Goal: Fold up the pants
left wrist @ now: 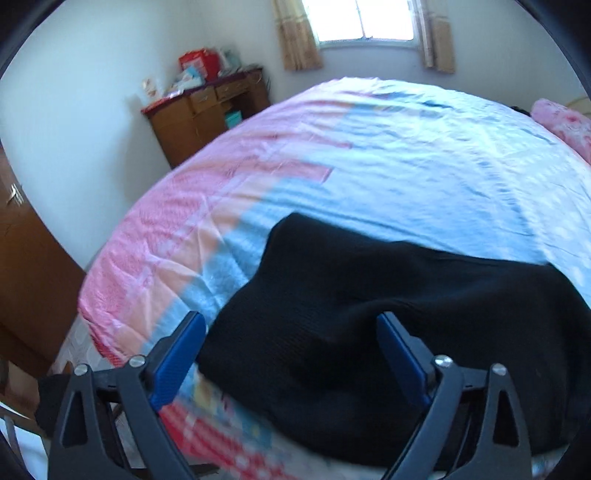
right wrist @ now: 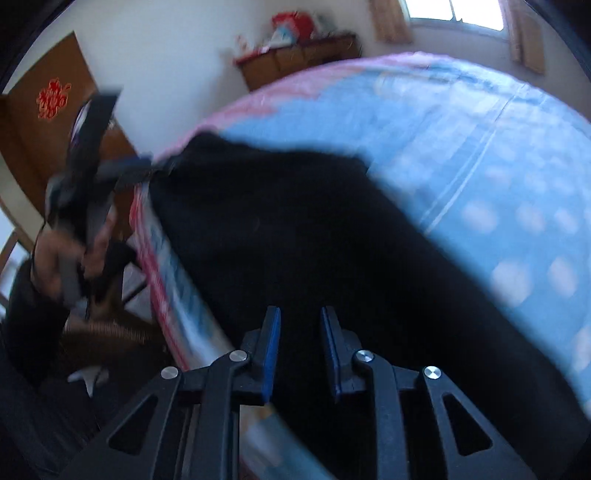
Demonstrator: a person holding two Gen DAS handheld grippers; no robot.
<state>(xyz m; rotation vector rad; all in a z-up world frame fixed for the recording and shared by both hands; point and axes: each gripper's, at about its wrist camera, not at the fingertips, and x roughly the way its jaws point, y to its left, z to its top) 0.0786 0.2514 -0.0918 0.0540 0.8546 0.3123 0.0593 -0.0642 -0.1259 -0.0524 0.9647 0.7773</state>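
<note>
The black pants [left wrist: 369,332] lie folded in a dark heap at the near edge of the bed, over the blue and pink sheet [left wrist: 369,166]. My left gripper [left wrist: 291,321] is open wide, its blue pads either side of the pants' near left part, holding nothing. In the right wrist view the pants [right wrist: 295,240] stretch from the bed's left edge toward me. My right gripper [right wrist: 299,314] hovers over them with a narrow gap between its pads, nothing between them. The left gripper also shows in the right wrist view [right wrist: 144,166], blurred, at the pants' far corner.
A wooden dresser [left wrist: 207,110] with boxes on top stands against the far wall, left of a curtained window [left wrist: 365,18]. A pink pillow [left wrist: 561,122] lies at the bed's right. A brown door [right wrist: 48,122] is at the left. The bed's left edge [right wrist: 162,277] drops to the floor.
</note>
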